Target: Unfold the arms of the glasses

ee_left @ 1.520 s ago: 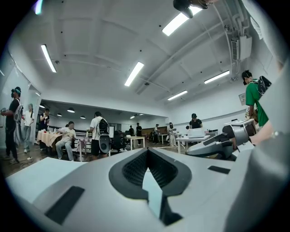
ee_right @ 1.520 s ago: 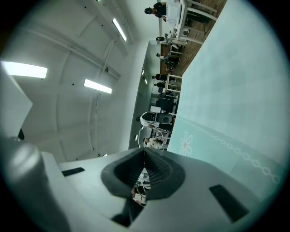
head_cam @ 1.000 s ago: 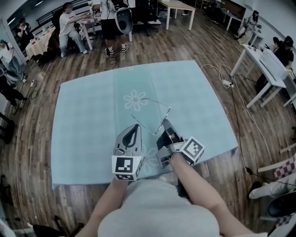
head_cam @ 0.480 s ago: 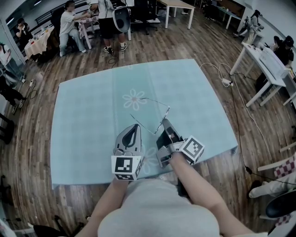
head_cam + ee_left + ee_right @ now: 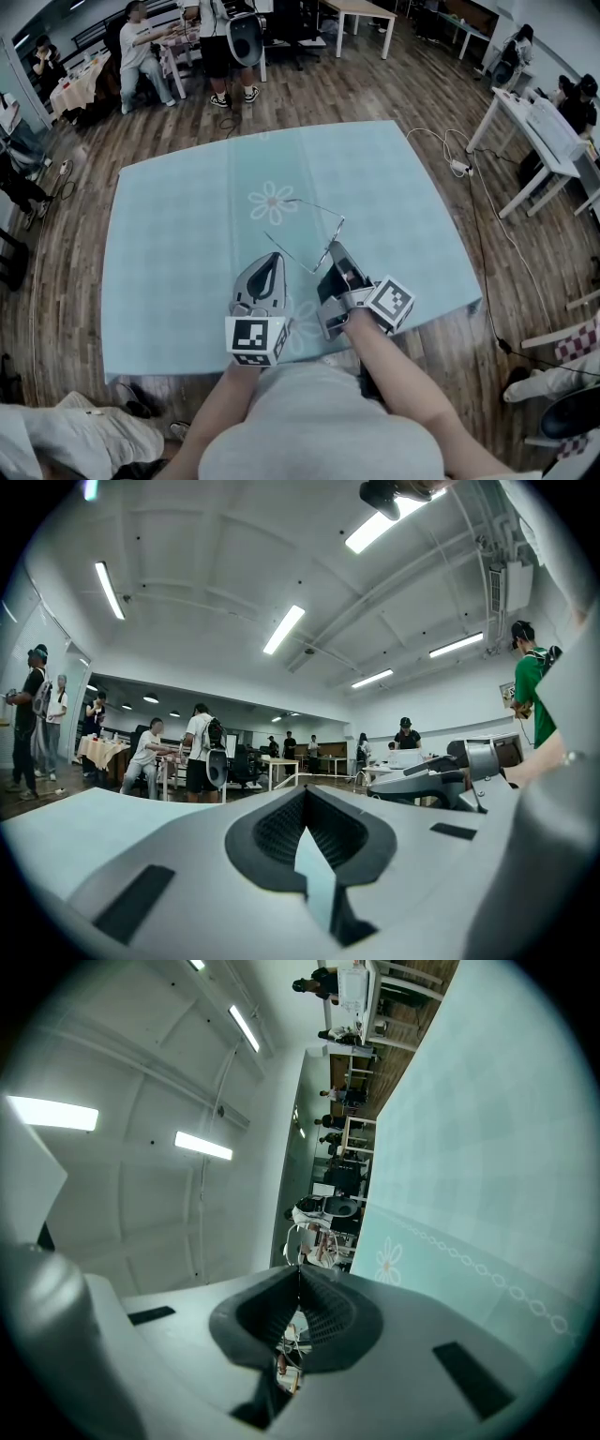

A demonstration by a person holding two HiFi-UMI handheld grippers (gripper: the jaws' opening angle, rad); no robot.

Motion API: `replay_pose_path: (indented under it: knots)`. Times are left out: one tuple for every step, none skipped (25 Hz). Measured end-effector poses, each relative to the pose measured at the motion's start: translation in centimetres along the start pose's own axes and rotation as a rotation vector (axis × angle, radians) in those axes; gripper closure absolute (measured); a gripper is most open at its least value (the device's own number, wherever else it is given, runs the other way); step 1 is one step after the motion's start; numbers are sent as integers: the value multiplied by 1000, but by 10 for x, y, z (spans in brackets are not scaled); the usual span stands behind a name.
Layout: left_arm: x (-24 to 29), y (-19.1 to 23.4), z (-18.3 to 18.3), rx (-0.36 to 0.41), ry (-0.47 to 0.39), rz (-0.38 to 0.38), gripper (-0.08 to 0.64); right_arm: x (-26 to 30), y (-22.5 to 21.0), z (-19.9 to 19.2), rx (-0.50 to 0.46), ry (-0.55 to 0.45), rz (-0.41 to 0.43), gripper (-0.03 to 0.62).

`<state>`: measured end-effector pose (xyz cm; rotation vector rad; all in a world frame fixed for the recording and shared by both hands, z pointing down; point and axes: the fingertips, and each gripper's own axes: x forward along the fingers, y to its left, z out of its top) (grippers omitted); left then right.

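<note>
The right gripper (image 5: 335,248) had its jaws pressed together, and in the right gripper view (image 5: 298,1269) a thin wire of the glasses (image 5: 317,208) rose straight from the closed tips, so it appeared to pinch one arm of the frame. In the head view that arm ran from the gripper's tip up to the far right corner of the frame. The left gripper (image 5: 273,256) sat just beside it on the left, its jaws also closed with nothing between them (image 5: 302,791); only the pale cloth showed through the gap behind the tips. A second thin wire of the glasses slanted down between the two grippers, close to both, though whether it touched the left one could not be told. The glasses lay low over a light blue tablecloth (image 5: 178,244) near the person's edge of the table, just in front of a printed flower (image 5: 273,202). Both forearms reached in from the bottom of the head view, each gripper carrying its marker cube. Beyond the cloth lay a wooden plank floor (image 5: 309,89), with a white cable (image 5: 487,234) trailing along the right side, a white table (image 5: 539,127) farther right, and several people at the far end of the room.
</note>
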<state>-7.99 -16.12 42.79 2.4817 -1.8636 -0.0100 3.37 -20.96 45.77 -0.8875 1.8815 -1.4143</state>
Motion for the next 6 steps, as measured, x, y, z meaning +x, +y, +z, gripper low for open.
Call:
replay_pose_path:
  knots:
    - [0,1,0,-2,0,1,552,0,0,-1,0,0,0,581]
    - [-1,3,0,-5,0,2,552,1,0,-1,1,-1,-1,581]
    - [-2,4,1,-8,-1,4,552,1,1,-2,3,-2,0,581]
    - [-2,5,2,-11,-2,5,552,1,3,-2,8,-3,1,581]
    - [-2,7,3,-13,-3,6,552,2,5,-3,15,-5,4,581]
    - [-3,7,4,-16,-4,7,552,2,7,-4,23,-6,8,581]
